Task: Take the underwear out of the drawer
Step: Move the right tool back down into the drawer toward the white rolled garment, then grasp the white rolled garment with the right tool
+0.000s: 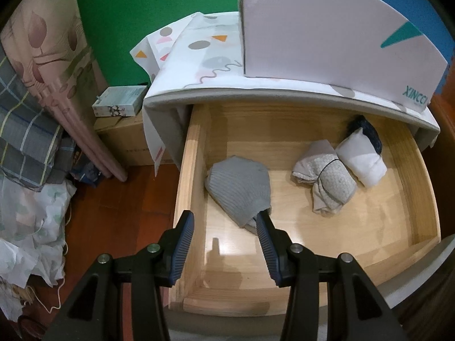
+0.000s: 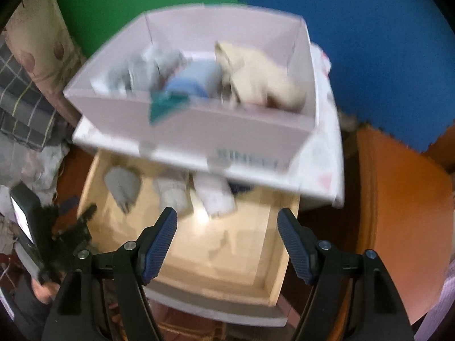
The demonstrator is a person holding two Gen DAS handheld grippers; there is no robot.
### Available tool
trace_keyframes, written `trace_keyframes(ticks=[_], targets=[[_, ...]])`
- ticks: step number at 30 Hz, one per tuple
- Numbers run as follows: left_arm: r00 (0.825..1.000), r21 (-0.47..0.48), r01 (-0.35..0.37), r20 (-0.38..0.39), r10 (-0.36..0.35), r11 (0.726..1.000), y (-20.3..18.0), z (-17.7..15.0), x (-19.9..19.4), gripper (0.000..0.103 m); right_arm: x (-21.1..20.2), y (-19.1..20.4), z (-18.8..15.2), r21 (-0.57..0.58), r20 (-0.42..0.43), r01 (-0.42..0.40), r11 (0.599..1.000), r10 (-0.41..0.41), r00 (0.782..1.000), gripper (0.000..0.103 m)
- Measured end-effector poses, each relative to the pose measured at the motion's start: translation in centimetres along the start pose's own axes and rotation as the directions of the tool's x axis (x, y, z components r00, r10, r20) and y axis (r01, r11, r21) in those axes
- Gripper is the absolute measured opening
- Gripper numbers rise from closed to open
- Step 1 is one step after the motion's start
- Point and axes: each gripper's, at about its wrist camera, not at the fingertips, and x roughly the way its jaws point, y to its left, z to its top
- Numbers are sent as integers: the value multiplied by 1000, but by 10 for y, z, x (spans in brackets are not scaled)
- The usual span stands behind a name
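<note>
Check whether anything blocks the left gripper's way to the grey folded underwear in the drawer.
Nothing visible does. The left gripper hangs open over the open drawer, its right fingertip already at the edge of the grey underwear; the drawer floor between is bare.

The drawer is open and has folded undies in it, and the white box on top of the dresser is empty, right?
Not quite: the white box is not empty. The right wrist view shows clothes piled inside it. The drawer is open, with folded underwear inside.

Right wrist view motion-blurred: clothes in white box (image 2: 199, 130) indistinct, box lettering unreadable. Dark garment (image 1: 366, 132) half hidden under cabinet top (image 1: 284, 88); drawer (image 1: 187, 170) front cropped.
</note>
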Motion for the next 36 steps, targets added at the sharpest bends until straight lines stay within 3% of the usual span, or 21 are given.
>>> trace_keyframes(ticks=[8,14,18,36], targets=[[1000,6,6,-15,-6,1000,-1,0,2,46,59,-10,-43,52,-82,-6,999,11,997,65],[1000,-20,20,-19,-21,1000,4,0,3,46,85,-4,-54,33,-56,-3,999,5,998,60],[999,-20,26,-23,-26,999,3,1,4,46,103,1,-53,25,-37,-11,1000,12,999,54],[999,-80,36,-24,-38,996,16,0,4,46,159,19,-24,-5,-58,25,1000,-25,998,54]])
